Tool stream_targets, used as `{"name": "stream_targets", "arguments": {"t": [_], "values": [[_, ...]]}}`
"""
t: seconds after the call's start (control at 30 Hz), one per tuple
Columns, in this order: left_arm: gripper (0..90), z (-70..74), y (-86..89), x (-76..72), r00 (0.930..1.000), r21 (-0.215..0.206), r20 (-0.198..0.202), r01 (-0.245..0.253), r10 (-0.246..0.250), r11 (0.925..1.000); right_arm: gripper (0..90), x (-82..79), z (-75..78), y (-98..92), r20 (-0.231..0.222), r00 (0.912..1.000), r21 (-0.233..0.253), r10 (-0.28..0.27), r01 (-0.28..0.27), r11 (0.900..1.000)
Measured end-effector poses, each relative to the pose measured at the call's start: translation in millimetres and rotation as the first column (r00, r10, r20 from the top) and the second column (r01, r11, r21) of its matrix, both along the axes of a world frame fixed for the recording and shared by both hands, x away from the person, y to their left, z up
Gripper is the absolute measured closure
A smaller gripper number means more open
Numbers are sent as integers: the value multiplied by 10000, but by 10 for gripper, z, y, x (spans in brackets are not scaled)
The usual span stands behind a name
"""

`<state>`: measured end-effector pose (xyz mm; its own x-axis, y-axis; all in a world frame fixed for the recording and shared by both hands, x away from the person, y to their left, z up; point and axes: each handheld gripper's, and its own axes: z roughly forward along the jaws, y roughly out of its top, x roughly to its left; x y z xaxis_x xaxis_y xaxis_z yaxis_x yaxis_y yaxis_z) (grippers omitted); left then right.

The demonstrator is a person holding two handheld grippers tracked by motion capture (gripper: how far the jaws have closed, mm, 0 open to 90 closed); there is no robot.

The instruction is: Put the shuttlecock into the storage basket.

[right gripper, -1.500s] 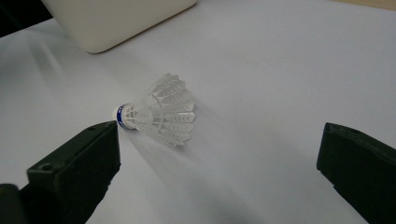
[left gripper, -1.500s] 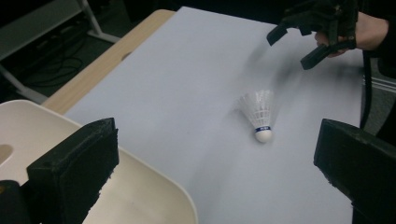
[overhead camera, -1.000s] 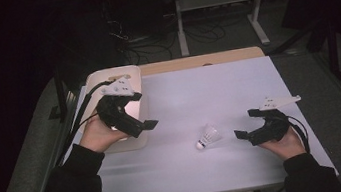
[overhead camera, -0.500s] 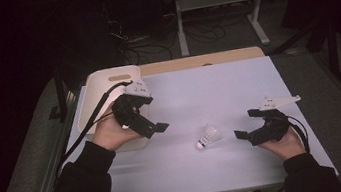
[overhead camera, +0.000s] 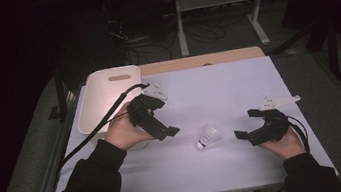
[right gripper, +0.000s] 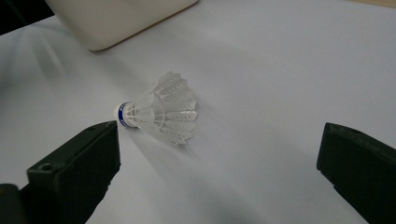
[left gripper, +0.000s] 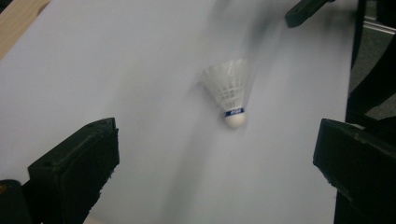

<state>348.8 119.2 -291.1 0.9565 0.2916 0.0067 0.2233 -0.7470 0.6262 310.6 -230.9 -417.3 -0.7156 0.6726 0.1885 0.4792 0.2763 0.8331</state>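
— Now that your left gripper (overhead camera: 163, 127) has swung off the white bin (overhead camera: 108, 97) toward the middle of the table (overhead camera: 238, 86), what should you read from it?

— That you are lining up on the shuttlecock (overhead camera: 208, 136), I'd judge; a second ago that gripper sat over the bin; now its jaws stand wide apart and empty, with the shuttlecock (left gripper: 229, 91) ahead of them, between the two.

— And your right gripper (overhead camera: 247, 133)?

— It has not moved; jaws spread, holding nothing; the shuttlecock (right gripper: 159, 113) lies just beyond its left jaw.

— Which way does it point?

— It lies on its side; long axis slanting across the table; cork toward you, skirt away.
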Motion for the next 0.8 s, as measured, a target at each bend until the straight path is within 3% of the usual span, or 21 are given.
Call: {"name": "stream_targets", "arguments": {"t": [0.37,0.8], "values": [[3,-166,-187,54,9986,165,-492,-194,202,9997,0,-3,3,-3,1,10000,18,2,-2,10000],[5,-339,-308,55,9964,349,-807,-237,264,9991,0,-5,5,-3,-5,10000,33,5,-5,10000]]}}
